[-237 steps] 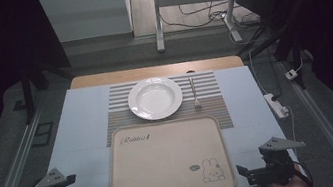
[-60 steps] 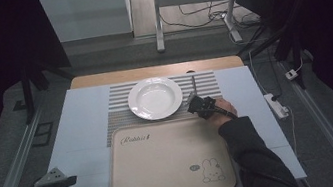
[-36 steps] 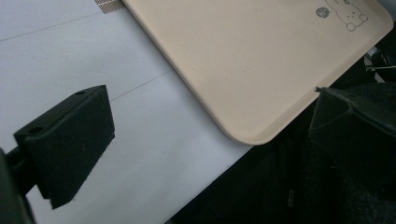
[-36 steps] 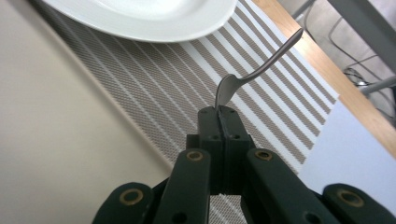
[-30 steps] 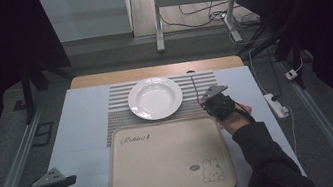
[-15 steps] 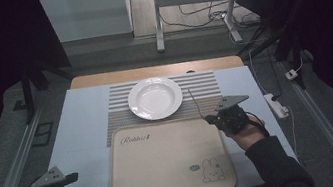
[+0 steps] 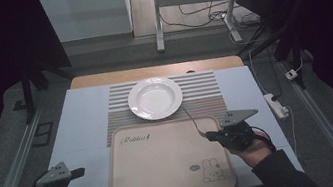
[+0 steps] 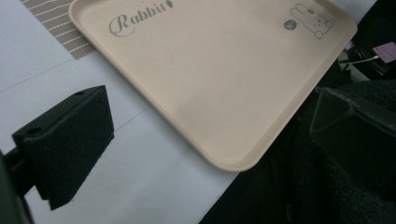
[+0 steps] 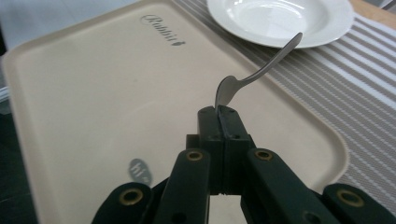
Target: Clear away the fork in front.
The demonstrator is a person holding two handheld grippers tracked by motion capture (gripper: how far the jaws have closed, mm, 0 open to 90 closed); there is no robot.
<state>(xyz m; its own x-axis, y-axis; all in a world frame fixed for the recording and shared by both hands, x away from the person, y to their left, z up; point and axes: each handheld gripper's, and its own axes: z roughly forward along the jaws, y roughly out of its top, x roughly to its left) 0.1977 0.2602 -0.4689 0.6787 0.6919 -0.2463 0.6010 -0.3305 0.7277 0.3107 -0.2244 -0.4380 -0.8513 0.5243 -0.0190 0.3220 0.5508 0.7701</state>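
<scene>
From the high view, the desk [image 7: 82, 117] carries one striped placemat [image 7: 204, 87], one white plate [image 7: 155, 98] resting on it, and one beige tray [image 7: 165, 164] just in front, printed with a single rabbit drawing and the word "Rabbit". Two grippers are in play: the left gripper [image 7: 85, 185] sits at the desk's near left corner beside the tray, its jaws spread apart and holding nothing; the right gripper [image 7: 210, 135] hovers over the tray's right edge with one metal spoon [image 7: 191, 120] clamped in it, the handle reaching back toward the plate. In the left gripper view, the two black jaws stand wide apart, one over the white desk [image 8: 140, 158], the other off its edge, with the tray [image 8: 210, 84] between and beyond them. In the right gripper view, the right gripper [image 9: 223, 114] has its jaws pressed together on the spoon [image 9: 254, 72] at its bowl end, the handle rising up toward the plate [image 9: 280, 18], above the tray [image 9: 93, 102] and beside the placemat [image 9: 345, 93].
</scene>
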